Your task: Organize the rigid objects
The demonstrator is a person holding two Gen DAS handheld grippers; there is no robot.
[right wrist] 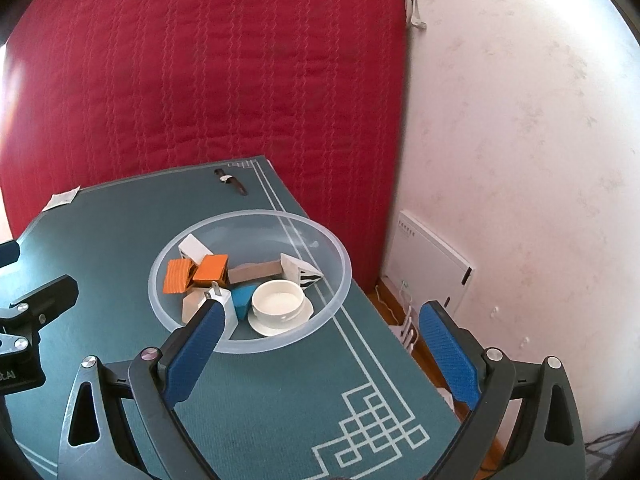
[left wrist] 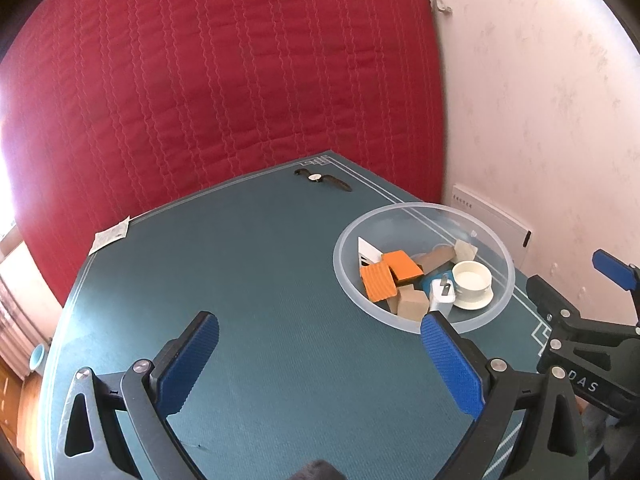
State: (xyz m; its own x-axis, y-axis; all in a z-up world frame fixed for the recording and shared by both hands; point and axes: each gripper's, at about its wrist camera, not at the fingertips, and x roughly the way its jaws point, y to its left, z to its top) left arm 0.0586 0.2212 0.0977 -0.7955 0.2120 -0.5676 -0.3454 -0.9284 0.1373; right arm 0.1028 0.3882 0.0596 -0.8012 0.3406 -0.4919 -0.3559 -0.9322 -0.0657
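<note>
Clear bowl (right wrist: 248,216) of sorted rigid pieces near the right edge of the green mat (right wrist: 120,240).

Hard blocks, orange ridged pieces (right wrist: 177,277) and a white cup (right wrist: 279,298), probably fragile, fill it; the bowl looks light and slick, best gripped at its rim. Left gripper (left wrist: 320,354) and right gripper (right wrist: 322,346) both gape, empty. A watch (left wrist: 322,178) lies apart. Legible: "DAS".

- 1 clear bowl (right wrist: 344,276)
- 2 orange ridged blocks (right wrist: 177,277)
- 1 white cup (right wrist: 278,300) on saucer
- 1 watch (right wrist: 232,181)
- 1 paper slip (right wrist: 62,198)
- 1 white plug (right wrist: 219,300)
</note>
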